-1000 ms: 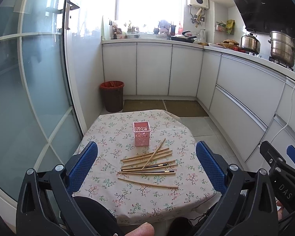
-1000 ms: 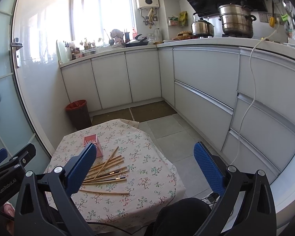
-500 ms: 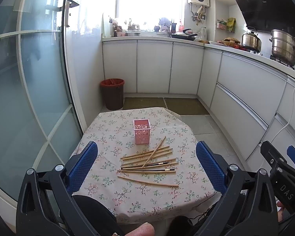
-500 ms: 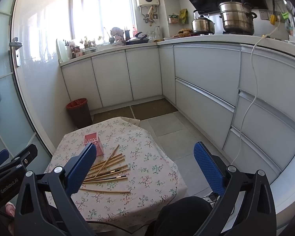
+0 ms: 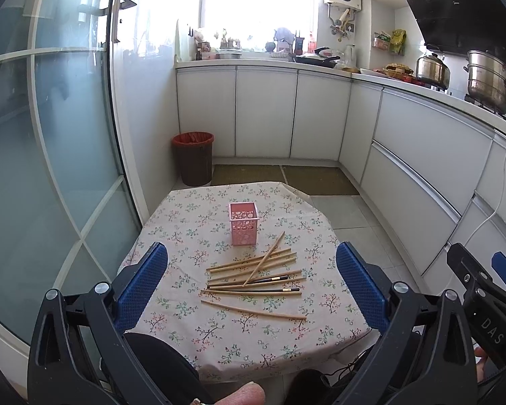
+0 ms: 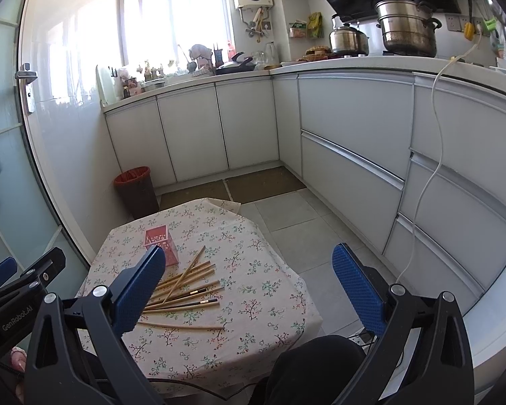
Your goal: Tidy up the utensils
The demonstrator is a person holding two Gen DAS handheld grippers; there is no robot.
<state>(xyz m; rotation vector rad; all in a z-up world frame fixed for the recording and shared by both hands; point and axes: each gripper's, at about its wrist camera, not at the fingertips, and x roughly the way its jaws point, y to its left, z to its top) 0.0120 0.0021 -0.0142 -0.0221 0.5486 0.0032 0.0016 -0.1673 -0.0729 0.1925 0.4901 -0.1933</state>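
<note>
Several wooden chopsticks (image 5: 256,271) lie in a loose pile on a small table with a floral cloth (image 5: 185,303); they also show in the right wrist view (image 6: 185,287). A pink perforated holder (image 5: 243,223) stands upright behind them, and it shows in the right wrist view (image 6: 160,241) too. My left gripper (image 5: 253,280) is open and empty, held high above the table's near side. My right gripper (image 6: 249,283) is open and empty, to the right of the left one and above the table.
A red-lined trash bin (image 5: 193,157) stands on the floor beyond the table. White cabinets (image 5: 421,155) run along the back and right. A glass door (image 5: 50,152) is on the left. Pots (image 6: 408,27) sit on the counter. A white cable (image 6: 435,168) hangs down.
Both grippers have risen and pulled back a little, so the table looks lower and smaller in both views. Both grippers stay open. The chopsticks and holder have not moved.
</note>
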